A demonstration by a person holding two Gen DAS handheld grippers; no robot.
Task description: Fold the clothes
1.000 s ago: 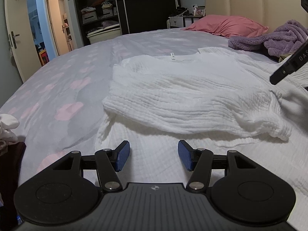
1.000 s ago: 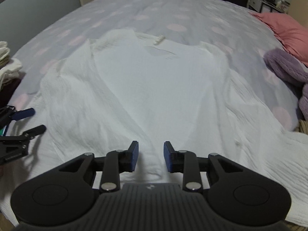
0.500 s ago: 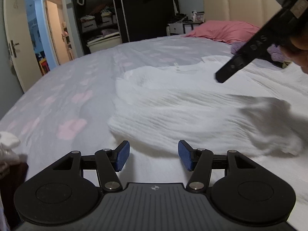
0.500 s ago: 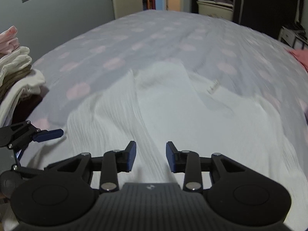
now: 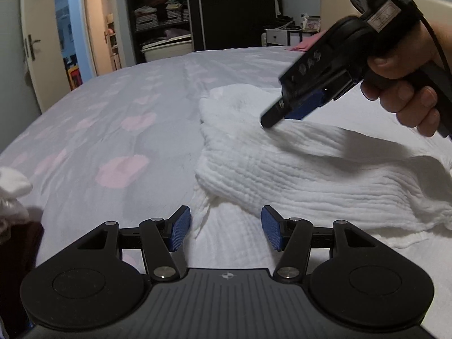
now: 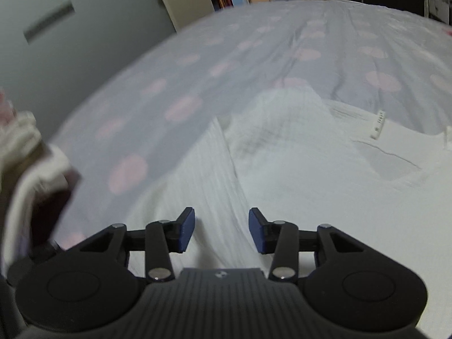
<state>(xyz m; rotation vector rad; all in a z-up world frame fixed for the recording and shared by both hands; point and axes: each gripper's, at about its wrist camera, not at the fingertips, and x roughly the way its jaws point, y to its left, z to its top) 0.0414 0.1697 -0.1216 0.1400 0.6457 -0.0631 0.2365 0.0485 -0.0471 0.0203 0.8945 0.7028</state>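
left gripper (image 5: 225, 231) jaws open, empty, low over the near hem of the white garment (image 5: 310, 169); garment lies partly folded on the grey bedsheet (image 5: 113, 118) with pink spots. right gripper (image 6: 221, 230) jaws also open, holding nothing, above the garment's folded sleeve; a hand (image 5: 406, 84) carries it; neck label (image 6: 378, 125) beyond.

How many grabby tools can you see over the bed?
2. The left tool is low at the near edge of the white garment, open. The right tool, held by a hand, hovers over the garment's folded part, also open.
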